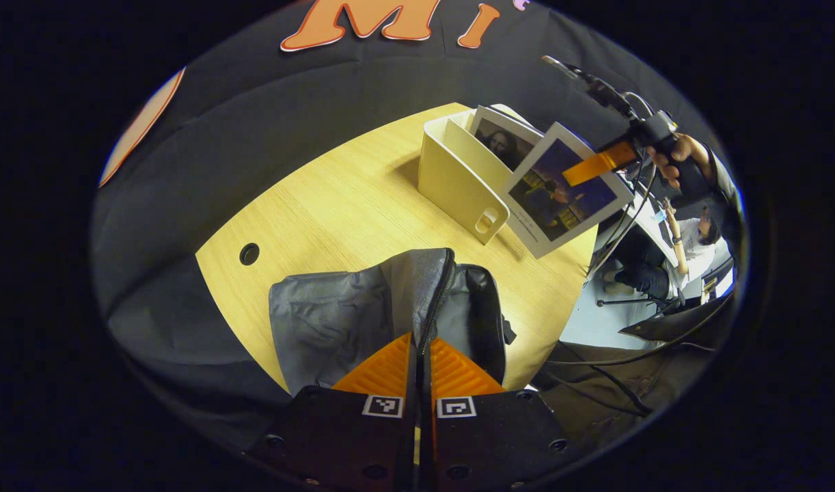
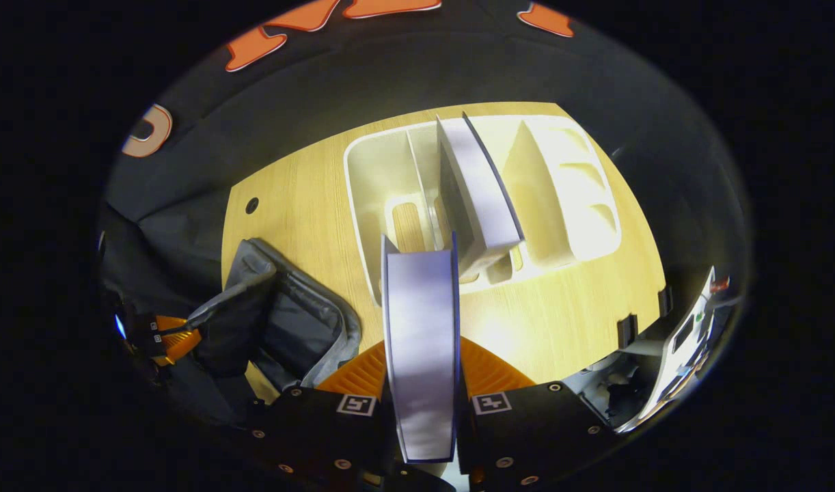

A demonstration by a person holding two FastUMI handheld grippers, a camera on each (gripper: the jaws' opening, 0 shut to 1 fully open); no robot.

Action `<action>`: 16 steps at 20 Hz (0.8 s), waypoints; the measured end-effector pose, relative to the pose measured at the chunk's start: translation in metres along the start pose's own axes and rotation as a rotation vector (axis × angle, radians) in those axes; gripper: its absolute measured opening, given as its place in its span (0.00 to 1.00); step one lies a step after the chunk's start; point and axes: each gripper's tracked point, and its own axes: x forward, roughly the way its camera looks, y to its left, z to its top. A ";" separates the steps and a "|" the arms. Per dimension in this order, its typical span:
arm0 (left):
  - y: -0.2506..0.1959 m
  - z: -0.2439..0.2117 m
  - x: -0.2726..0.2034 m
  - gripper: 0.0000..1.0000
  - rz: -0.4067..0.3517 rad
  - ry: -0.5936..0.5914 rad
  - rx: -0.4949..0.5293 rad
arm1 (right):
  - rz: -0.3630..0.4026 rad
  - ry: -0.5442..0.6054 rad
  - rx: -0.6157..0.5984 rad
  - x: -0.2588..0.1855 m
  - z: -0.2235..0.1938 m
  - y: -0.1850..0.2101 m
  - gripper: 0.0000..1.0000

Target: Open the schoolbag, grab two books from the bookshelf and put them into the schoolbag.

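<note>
- A light wooden bench (image 1: 335,198) sits in front of a black cloth wall; a small round hole (image 1: 249,253) shows at its left side in the left gripper view.
- The grey schoolbag (image 1: 363,307) lies at the lower centre of the left gripper view, its zipper edge running up from the tips of the left tongs (image 1: 422,362).
- The left tongs' orange fingers are pressed together on that zipper edge of the bag.
- A cream bookshelf (image 2: 486,198) stands at the upper centre of the right gripper view, with one book (image 2: 479,198) leaning upright in a middle slot.
- The right tongs (image 2: 421,369) clamp a second book (image 2: 421,321) between both orange fingers; its spine rises up the lower centre of that view, in front of the shelf.
- In the left gripper view, that held book (image 1: 561,191) hangs tilted at the upper right, just beside the shelf's near end, with a hand (image 1: 674,160) holding the tool.
</note>
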 end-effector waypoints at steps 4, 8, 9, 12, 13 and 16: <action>0.000 0.000 -0.003 0.04 0.008 -0.004 0.025 | 0.041 -0.039 0.079 -0.018 -0.028 -0.008 0.37; -0.002 0.000 -0.009 0.04 0.010 -0.018 0.051 | 0.136 -0.063 0.189 -0.023 -0.065 -0.007 0.36; -0.003 0.000 -0.011 0.04 0.012 -0.021 0.056 | 0.169 -0.066 0.226 -0.024 -0.073 -0.007 0.36; -0.002 0.002 -0.016 0.04 0.020 -0.029 0.071 | 0.233 -0.098 0.312 -0.027 -0.094 -0.008 0.35; -0.002 0.004 -0.018 0.04 0.024 -0.031 0.075 | 0.251 -0.111 0.341 -0.030 -0.096 -0.008 0.35; 0.000 0.007 -0.024 0.04 0.033 -0.042 0.080 | 0.314 -0.155 0.393 -0.043 -0.097 -0.003 0.35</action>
